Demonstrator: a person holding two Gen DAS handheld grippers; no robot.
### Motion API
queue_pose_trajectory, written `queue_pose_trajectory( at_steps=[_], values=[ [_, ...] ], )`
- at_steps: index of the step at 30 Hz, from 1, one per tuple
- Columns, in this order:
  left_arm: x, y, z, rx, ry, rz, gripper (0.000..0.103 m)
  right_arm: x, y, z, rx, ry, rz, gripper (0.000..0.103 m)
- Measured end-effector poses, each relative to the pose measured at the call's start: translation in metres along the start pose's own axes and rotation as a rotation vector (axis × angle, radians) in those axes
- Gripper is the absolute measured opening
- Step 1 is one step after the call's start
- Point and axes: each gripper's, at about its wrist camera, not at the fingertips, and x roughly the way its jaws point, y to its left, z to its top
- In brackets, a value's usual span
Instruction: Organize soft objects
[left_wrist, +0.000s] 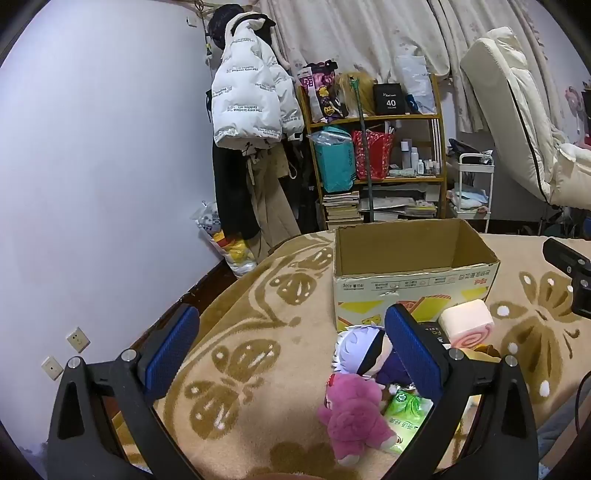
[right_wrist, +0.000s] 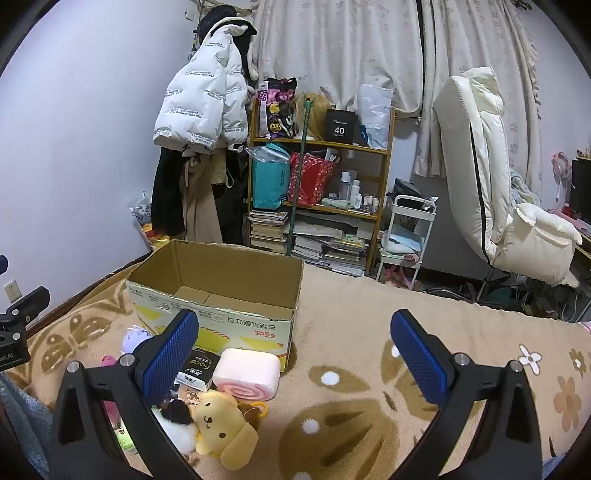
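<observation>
Bed with a patterned blanket, carrying a box and soft toys

A tan blanket with brown butterfly shapes is covering the bed across the lower half of both views. A cardboard box is standing open on it at centre left of the right wrist view, and just in front of the box a pink roll cushion, a black packet and a yellow dog plush are lying close together. In the left wrist view's lower centre, a pink plush, a white-haired doll and a green tissue pack are lying bunched together.
</observation>
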Motion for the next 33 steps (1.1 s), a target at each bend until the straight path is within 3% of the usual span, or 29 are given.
queue_pose_trajectory(
  at_steps=[13, 15, 33],
  values=[
    [-0.004, -0.004, 0.002, 0.008, -0.014, -0.005, 0.100, 0.020, -0.018, 0.002, 0.015, 0.018, 0.018, 0.103],
    [-0.003, -0.005, 0.001, 0.011, -0.013, 0.002, 0.100, 0.001, -0.003, -0.001, -0.007, -0.009, -0.002, 0.103],
    [-0.005, 0.000, 0.002, 0.007, -0.016, -0.001, 0.100, 0.000, -0.004, 0.000, -0.007, -0.016, 0.001, 0.103]
  ],
)
